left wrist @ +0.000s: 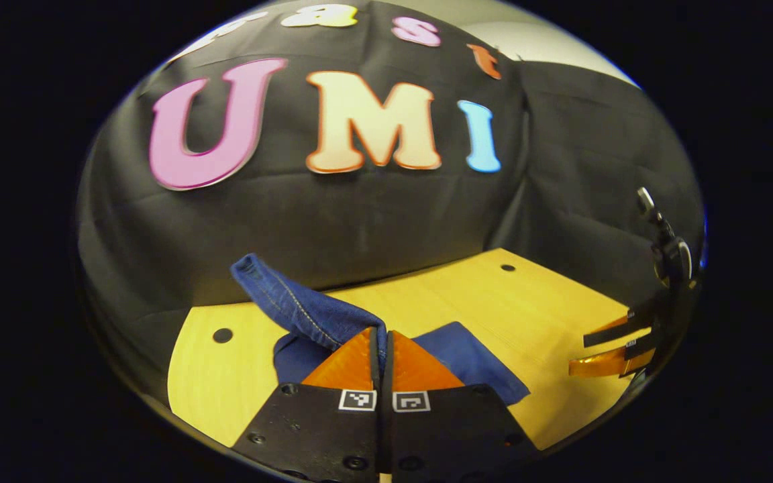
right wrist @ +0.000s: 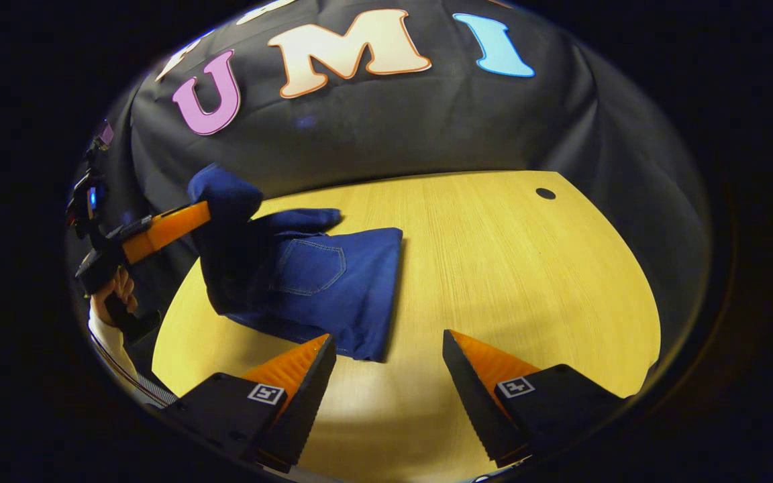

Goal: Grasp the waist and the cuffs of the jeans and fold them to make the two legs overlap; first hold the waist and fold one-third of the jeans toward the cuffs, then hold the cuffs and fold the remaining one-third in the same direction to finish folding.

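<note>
We see the left gripper [left wrist: 381,349] pinching a raised flap of the jeans [right wrist: 333,282], its fingers pressed together on the denim and lifting it above the table [right wrist: 527,268]. The rest of the jeans lies folded on the table's left half, back pocket [right wrist: 309,267] up, near the rear edge. The right gripper [right wrist: 390,365] hangs spread wide over the front edge, touching nothing.

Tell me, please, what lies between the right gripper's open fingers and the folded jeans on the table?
Nothing: in the right gripper view, only bare wooden table shows between the right gripper and the near edge of the jeans, whose end the left gripper holds raised.
</note>
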Tool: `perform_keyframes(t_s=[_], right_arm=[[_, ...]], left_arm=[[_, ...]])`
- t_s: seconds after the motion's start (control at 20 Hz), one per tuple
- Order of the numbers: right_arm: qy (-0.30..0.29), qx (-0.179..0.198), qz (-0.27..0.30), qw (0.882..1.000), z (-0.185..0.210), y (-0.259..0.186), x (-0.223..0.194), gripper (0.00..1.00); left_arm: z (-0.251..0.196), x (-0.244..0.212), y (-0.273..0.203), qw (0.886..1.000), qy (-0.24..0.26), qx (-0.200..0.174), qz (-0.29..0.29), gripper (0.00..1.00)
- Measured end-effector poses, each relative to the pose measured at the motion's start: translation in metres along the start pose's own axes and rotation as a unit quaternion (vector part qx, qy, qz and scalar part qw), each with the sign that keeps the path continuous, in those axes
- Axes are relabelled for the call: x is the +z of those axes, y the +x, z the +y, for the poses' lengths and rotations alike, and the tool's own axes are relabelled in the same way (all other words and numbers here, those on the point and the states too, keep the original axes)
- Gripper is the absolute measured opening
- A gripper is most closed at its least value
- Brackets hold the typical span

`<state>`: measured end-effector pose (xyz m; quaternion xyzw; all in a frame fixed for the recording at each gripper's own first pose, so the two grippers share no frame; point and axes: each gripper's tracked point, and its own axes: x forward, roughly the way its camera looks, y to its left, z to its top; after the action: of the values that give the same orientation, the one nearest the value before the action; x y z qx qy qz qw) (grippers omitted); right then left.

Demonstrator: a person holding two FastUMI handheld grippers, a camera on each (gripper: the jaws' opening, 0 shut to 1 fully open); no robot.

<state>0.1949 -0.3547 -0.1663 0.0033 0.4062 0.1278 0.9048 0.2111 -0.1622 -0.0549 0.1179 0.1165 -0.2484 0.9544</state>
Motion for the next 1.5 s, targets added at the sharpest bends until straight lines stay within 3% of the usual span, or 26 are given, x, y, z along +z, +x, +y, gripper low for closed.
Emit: perform_keyframes(t_s=[0.2,0.4,0.5,0.55,0.6,0.7,0.8,0.85,0.9,1.0,1.05,1.1,1.2,1.25,1.3,1.4,1.5], right_arm=[[0.011,-0.007,0.0,1.0,-0.021,-0.005,-0.006,0.98],[0.02,-0.015,0.001,1.0,-0.041,-0.008,-0.01,0.98],[0.025,-0.018,0.004,1.0,-0.052,-0.01,-0.016,0.94],[0.028,-0.02,0.005,0.999,-0.056,-0.011,-0.017,0.98],[0.029,-0.021,0.005,0.999,-0.059,-0.011,-0.018,0.94],[0.03,-0.021,0.004,0.999,-0.066,-0.013,-0.02,0.94],[0.029,-0.02,0.004,0.999,-0.072,-0.014,-0.02,0.98],[0.028,-0.02,0.004,0.999,-0.075,-0.015,-0.02,0.94],[0.027,-0.019,0.003,0.999,-0.077,-0.016,-0.02,0.98],[0.025,-0.018,-0.001,1.0,-0.08,-0.019,-0.018,0.94],[0.025,-0.017,-0.003,1.0,-0.081,-0.02,-0.017,0.94],[0.025,-0.017,-0.005,1.0,-0.083,-0.022,-0.017,0.94],[0.025,-0.015,-0.011,1.0,-0.079,-0.028,-0.016,0.98],[0.025,-0.015,-0.013,0.999,-0.077,-0.031,-0.015,0.94],[0.024,-0.018,-0.016,0.999,-0.075,-0.034,-0.015,0.98],[0.024,-0.023,-0.024,0.999,-0.068,-0.041,-0.014,0.94],[0.031,-0.023,-0.034,0.999,-0.057,-0.049,-0.012,0.98]], left_arm=[[-0.042,-0.043,0.02,0.994,0.085,-0.033,0.054,0.0],[-0.054,-0.091,0.04,0.984,0.134,-0.052,0.101,0.0],[-0.049,-0.115,0.049,0.98,0.152,-0.052,0.12,0.0],[-0.053,-0.122,0.052,0.978,0.157,-0.052,0.129,0.0],[-0.051,-0.13,0.054,0.975,0.164,-0.051,0.138,0.0],[-0.05,-0.141,0.06,0.969,0.192,-0.04,0.149,0.0],[-0.052,-0.148,0.057,0.963,0.215,-0.026,0.157,0.0],[-0.052,-0.152,0.057,0.962,0.218,-0.022,0.161,0.0],[-0.051,-0.154,0.058,0.962,0.215,-0.019,0.164,0.0],[-0.055,-0.155,0.057,0.965,0.2,-0.019,0.169,0.03],[-0.057,-0.155,0.058,0.967,0.191,-0.015,0.169,0.18],[-0.058,-0.156,0.057,0.968,0.184,-0.013,0.169,0.23],[-0.069,-0.151,0.044,0.972,0.166,-0.018,0.166,0.54],[-0.072,-0.142,0.041,0.973,0.166,-0.017,0.157,0.69],[-0.074,-0.131,0.036,0.975,0.17,-0.013,0.144,0.84],[-0.075,-0.108,0.022,0.979,0.167,-0.01,0.115,0.94],[-0.073,-0.092,0.005,0.985,0.14,-0.006,0.099,0.93]])
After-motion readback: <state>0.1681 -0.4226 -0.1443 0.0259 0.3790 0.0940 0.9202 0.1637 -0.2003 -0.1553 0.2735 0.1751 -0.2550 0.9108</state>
